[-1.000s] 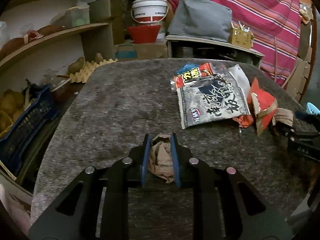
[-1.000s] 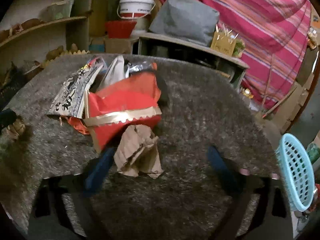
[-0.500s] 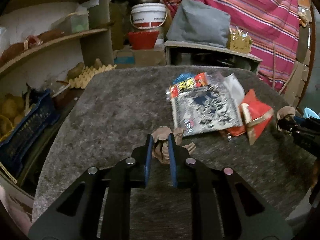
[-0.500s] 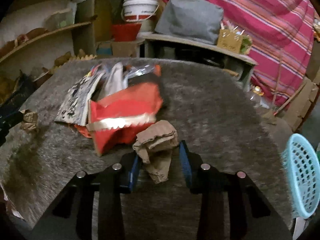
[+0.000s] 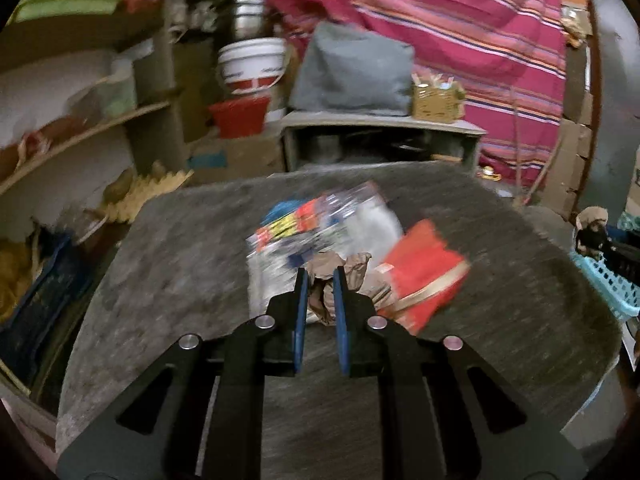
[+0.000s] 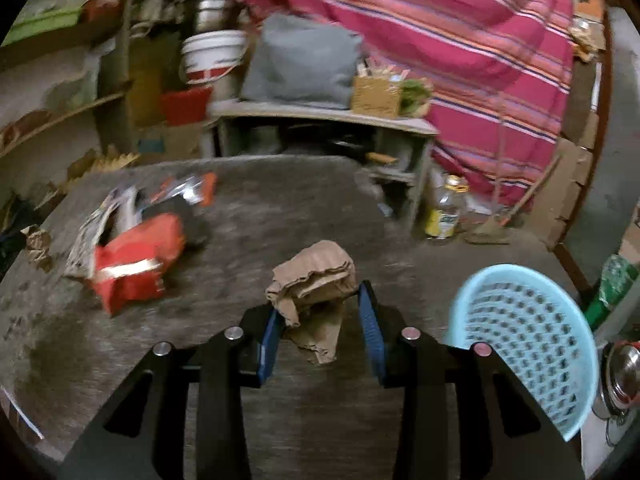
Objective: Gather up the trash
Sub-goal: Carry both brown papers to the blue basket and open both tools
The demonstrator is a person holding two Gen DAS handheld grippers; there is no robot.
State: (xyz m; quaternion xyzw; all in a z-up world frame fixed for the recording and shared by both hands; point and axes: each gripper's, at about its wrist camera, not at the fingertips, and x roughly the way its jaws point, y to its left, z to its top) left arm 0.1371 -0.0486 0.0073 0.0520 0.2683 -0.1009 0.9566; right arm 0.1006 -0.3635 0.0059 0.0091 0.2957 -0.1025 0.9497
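- My right tongs (image 6: 320, 320) are clenched on a crumpled brown paper wad (image 6: 314, 284), clear of the grey felt counter (image 6: 240, 220); the pale blue perforated plastic basket (image 6: 532, 344) sits just to the right, so I should swing over its mouth before letting go.
- My left tongs (image 5: 319, 300) pinch a second crumpled brown paper scrap (image 5: 340, 280) above the red foil snack wrapper (image 5: 424, 272); I should keep squeezing, as thin paper may slip.

1. I count two tools, left tool (image 5: 320, 280) and right tool (image 6: 320, 304).
2. Two crumpled brown paper wads: one (image 5: 352, 276), another (image 6: 316, 280).
3. One red snack bag (image 6: 132, 256).
4. One blue basket (image 6: 524, 344).
5. One white bucket (image 5: 252, 64).
6. One grey cushion (image 5: 352, 72).
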